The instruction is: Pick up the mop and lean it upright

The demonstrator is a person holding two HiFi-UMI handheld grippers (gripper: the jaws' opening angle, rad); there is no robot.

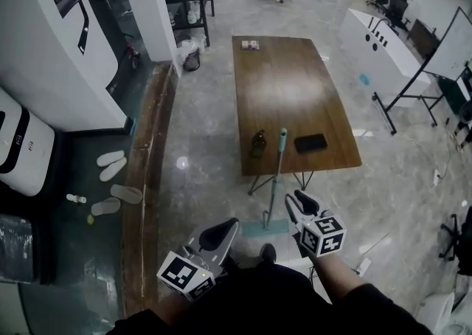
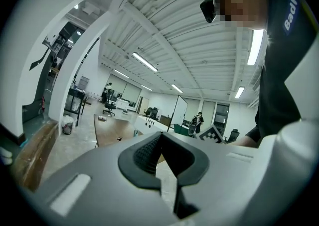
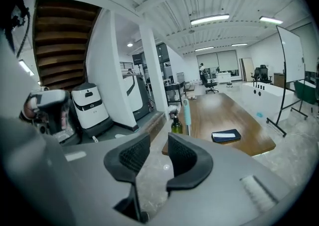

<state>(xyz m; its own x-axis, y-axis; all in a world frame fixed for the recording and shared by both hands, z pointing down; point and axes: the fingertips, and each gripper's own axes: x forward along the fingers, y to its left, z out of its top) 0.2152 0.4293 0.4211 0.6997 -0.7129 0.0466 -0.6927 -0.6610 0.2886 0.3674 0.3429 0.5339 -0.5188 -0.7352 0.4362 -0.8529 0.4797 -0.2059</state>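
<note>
The mop (image 1: 276, 178) stands upright on the floor, its teal-tipped handle resting against the near edge of the brown table (image 1: 295, 90) and its flat teal head (image 1: 265, 229) on the tiles. In the right gripper view the mop handle (image 3: 186, 115) rises just beyond the jaws. My right gripper (image 1: 297, 203) (image 3: 158, 143) is close to the right of the handle, open by a narrow gap, with nothing between its pads. My left gripper (image 1: 223, 233) (image 2: 160, 138) hangs lower left of the mop head, shut and empty.
A green bottle (image 1: 258, 144) and a black phone (image 1: 310, 142) lie on the table's near end. A wooden ledge (image 1: 150, 171) runs along the left, with slippers (image 1: 110, 164) and a white machine (image 1: 18, 149) beyond. A whiteboard stand (image 1: 435, 60) is at the right.
</note>
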